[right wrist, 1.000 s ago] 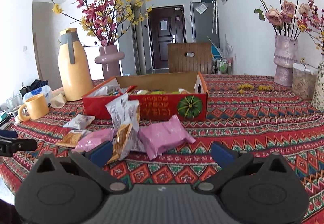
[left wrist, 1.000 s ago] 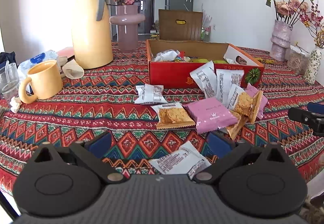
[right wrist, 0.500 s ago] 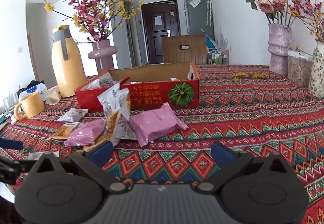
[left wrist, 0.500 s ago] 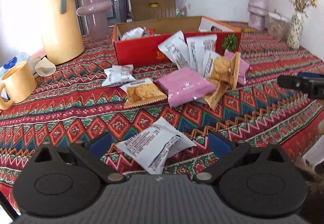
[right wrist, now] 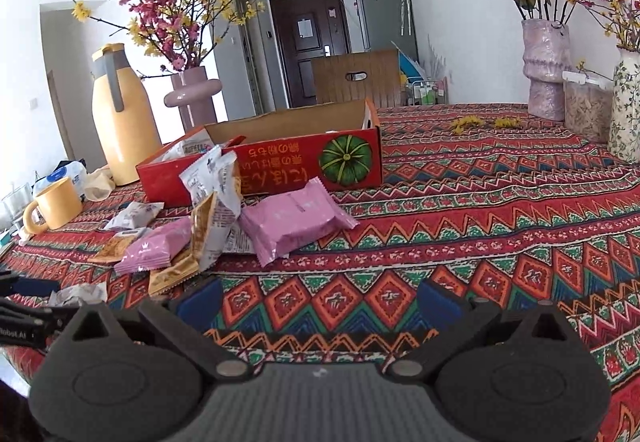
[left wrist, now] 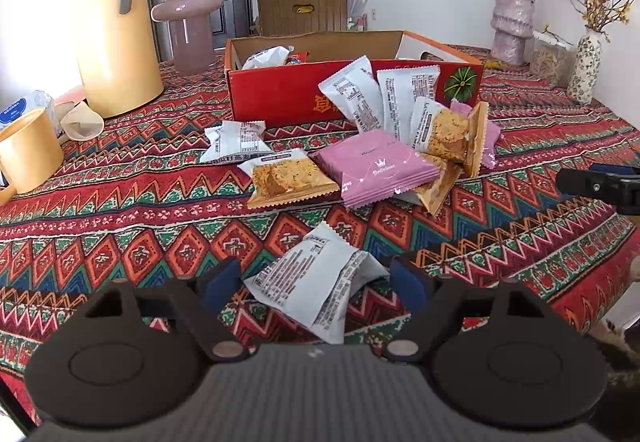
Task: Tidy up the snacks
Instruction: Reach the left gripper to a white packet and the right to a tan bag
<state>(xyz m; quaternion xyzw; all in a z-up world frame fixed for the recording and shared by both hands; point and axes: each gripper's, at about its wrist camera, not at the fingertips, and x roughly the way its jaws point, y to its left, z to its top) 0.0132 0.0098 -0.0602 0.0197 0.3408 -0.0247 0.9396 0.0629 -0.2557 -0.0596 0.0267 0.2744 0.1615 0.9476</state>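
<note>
Several wrapped snacks (left wrist: 276, 56) lie in the red box (left wrist: 280, 98); left tongs (left wrist: 316, 282), closing, straddle a white packet (left wrist: 312, 282); right tongs (right wrist: 318, 300) spread.

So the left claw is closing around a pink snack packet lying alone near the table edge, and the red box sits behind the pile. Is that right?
Not quite: the packet between the left claw fingers is a white snack packet, not pink, as the left wrist view shows. The jaws have just been closing around it. It does lie alone, with the red box behind the pile.
</note>
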